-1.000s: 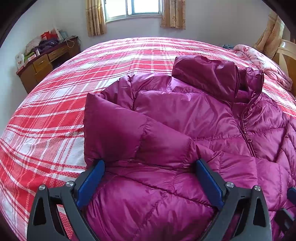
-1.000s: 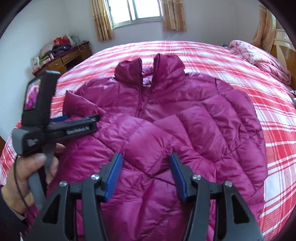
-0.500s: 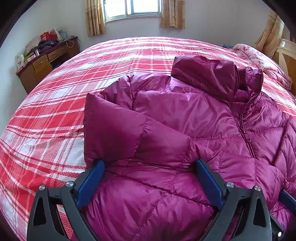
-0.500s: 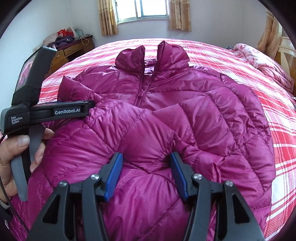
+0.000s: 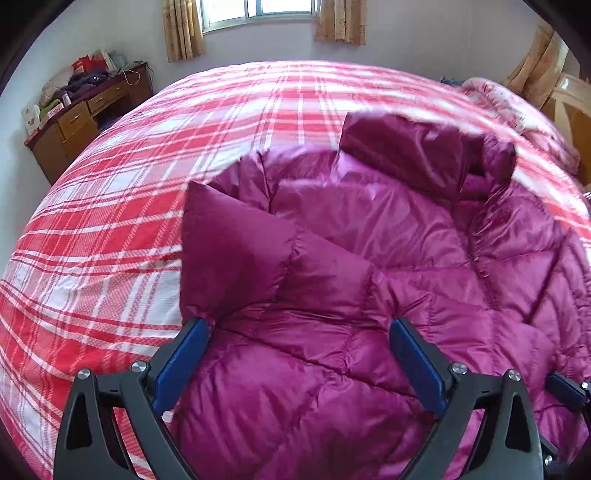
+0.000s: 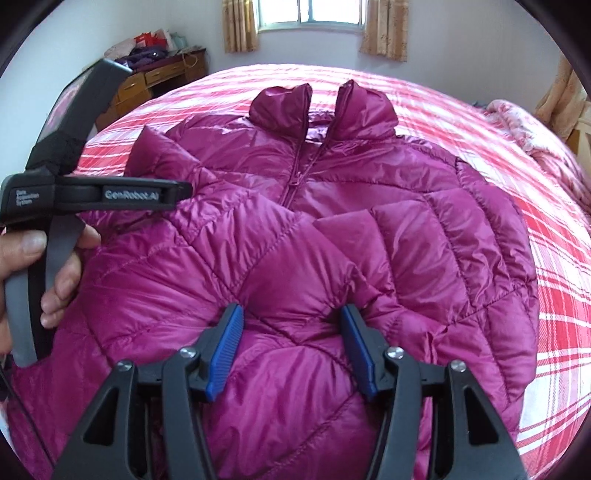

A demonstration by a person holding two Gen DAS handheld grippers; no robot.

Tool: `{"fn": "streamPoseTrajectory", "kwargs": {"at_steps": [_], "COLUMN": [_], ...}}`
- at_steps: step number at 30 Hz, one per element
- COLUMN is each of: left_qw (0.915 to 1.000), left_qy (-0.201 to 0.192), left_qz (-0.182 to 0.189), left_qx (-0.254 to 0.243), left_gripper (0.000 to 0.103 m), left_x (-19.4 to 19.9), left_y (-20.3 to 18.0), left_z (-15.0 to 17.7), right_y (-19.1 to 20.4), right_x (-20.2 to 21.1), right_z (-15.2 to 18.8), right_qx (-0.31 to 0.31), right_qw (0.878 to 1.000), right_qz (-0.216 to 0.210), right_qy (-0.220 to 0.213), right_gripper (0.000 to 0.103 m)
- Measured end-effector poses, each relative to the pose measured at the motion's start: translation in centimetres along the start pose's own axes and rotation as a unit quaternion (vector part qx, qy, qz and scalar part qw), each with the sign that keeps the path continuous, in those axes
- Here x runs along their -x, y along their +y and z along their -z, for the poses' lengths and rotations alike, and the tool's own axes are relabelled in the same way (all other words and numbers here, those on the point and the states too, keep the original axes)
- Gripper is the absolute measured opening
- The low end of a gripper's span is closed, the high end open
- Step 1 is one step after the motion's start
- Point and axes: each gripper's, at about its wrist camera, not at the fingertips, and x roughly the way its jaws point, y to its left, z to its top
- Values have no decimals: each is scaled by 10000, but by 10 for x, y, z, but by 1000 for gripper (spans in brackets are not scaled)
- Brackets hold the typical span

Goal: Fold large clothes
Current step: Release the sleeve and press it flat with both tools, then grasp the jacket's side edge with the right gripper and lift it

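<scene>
Both hand-held grippers are spread over the puffer jacket (image 6: 332,206).
Left hand-held gripper (image 5: 299,332), right hand-held gripper (image 6: 291,325): the folded sleeves should be pressed flat evenly.

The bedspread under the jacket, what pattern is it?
Red and white plaid bedspread, clearest in the left wrist view.

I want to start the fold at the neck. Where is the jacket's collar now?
In the right wrist view the collar stands up at the jacket's far end, toward the window, on the plaid bedspread.
</scene>
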Motion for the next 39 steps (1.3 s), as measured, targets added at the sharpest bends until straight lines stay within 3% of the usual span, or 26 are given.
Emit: {"fn": "streamPoseTrajectory", "kwargs": {"at_steps": [3,4,5,7,10,14,18,22,24,28,36,39], "left_qw": [9993,9988,9984,9991,9996,9992,9959,9965,9971,9965,9938,9967], "left_qy": [-362,-475,-533,-406,-256,-399,-877,-797,-708,-748,-1033,-786], "left_qz": [-49,-102,-148,-107,-86,52,-127,-234,-210,-103,144,-104], "left_qx": [-64,-106,-141,-102,-117,22,190,56,166,346,383,-156], "left_gripper": [99,99,99,99,99,99,99,99,99,99,99,99], "left_x": [13,13,11,1,-13,0,28,21,11,9,16,-5], "left_y": [3,3,2,0,-4,4,19,21,20,16,-18,-52], "left_z": [-8,-10,-11,-10,2,6,-20,-53,-62,-71,-121,-136], "right_y": [-17,-22,-28,-40,-59,-78,-81,-83,-86,-92,-99,-104], "right_x": [21,28,33,35,26,0,-26,-49,-56,-60,-32,-33], "right_z": [-17,-25,-37,-62,-101,-144,-176,-189,-186,-178,-143,-135], "right_qx": [-332,-424,-554,-777,-1150,-1635,-1711,-1687,-1692,-1488,-1008,-1021], "right_qw": [9987,9979,9964,9943,9898,9827,9814,9833,9840,9884,9930,9928], "right_qz": [-196,-181,-128,-38,64,192,293,374,375,271,477,481], "right_qy": [-319,-465,-622,-732,-833,-851,-826,-579,-406,-149,-394,-405], "right_gripper": [66,74,83,88,88,88,88,86,79,20,10,9]}}
